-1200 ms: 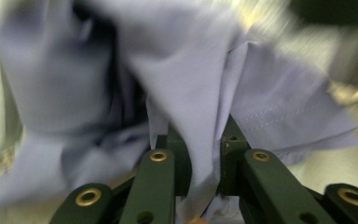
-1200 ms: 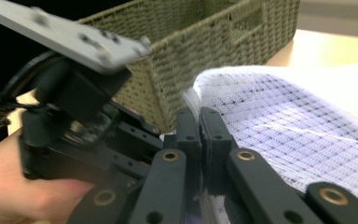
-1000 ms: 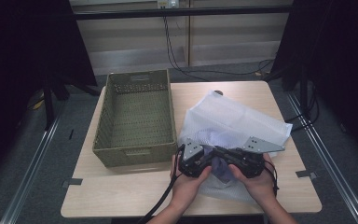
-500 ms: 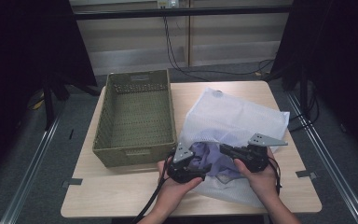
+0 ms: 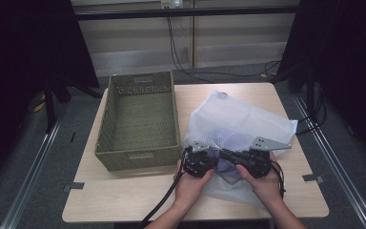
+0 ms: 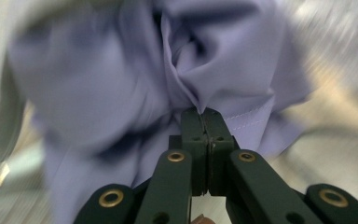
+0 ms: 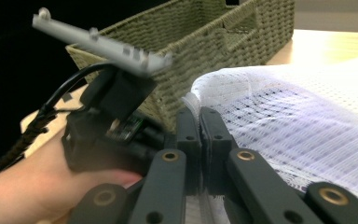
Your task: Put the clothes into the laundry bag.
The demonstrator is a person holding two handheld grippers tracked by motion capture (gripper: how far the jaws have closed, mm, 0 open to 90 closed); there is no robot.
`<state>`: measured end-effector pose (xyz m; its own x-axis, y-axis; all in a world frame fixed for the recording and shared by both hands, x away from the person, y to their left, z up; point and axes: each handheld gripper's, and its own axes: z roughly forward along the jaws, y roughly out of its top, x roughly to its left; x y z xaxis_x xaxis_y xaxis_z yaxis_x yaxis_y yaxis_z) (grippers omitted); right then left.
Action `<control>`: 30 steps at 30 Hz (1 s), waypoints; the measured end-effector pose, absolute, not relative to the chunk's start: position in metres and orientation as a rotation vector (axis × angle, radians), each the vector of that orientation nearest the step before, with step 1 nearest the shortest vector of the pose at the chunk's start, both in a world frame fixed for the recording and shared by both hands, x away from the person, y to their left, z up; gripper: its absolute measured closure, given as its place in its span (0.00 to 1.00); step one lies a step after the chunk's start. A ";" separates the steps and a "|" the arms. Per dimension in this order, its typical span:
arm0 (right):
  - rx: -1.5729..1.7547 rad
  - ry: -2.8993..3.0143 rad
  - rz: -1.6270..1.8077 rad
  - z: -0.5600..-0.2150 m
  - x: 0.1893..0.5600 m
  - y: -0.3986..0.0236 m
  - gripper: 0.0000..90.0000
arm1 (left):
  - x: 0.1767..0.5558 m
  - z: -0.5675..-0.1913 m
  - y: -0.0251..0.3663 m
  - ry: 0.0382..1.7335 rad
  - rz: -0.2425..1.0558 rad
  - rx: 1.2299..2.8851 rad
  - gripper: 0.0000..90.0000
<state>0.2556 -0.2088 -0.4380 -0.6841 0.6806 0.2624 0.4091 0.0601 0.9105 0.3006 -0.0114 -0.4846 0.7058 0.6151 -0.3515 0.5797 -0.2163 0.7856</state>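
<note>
The left gripper (image 6: 204, 114) has just closed its jaws on a fold of lilac cloth (image 6: 121, 74), whose edges are blurred. The right gripper (image 7: 200, 114) is clamped, apparently on the rim of the white mesh bag (image 7: 307, 116). In the high view the cloth is half hidden inside the bag on the surface (image 5: 124, 200), beside the woven basket (image 5: 138, 119).

A light wooden table (image 5: 124, 205) stood at the lower centre of the high view on a grey floor (image 5: 38, 157), with metal rails (image 5: 28, 181) running diagonally at both lower sides. Black curtains (image 5: 24, 43) hung at the upper left and upper right, and a pale panelled wall (image 5: 138, 43) lay between them at the top, where black cables (image 5: 181, 57) trailed down to the floor. The light was dim and even.
</note>
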 end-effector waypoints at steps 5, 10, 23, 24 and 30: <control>1.128 2.089 1.725 -0.437 0.255 -0.215 0.97 | 0.302 -0.487 -0.019 0.844 0.001 1.895 0.85; 1.184 2.057 1.684 -0.440 0.257 -0.224 0.97 | 0.283 -0.485 0.011 0.794 0.128 1.991 0.42; 1.145 2.069 1.592 -0.436 0.254 -0.210 0.97 | 0.266 -0.502 0.083 1.097 0.299 2.006 0.35; 1.141 2.076 1.587 -0.437 0.254 -0.211 0.97 | 0.266 -0.503 0.081 1.084 0.291 2.023 0.33; 1.129 2.105 1.578 -0.442 0.254 -0.211 0.97 | 0.265 -0.504 0.068 1.019 0.257 2.040 0.80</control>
<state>0.2540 -0.2111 -0.4423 -0.6560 0.7207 0.2240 0.4171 0.0989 0.9034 0.2654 0.0682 -0.5039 0.6513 0.7402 -0.1670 0.5724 -0.3349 0.7485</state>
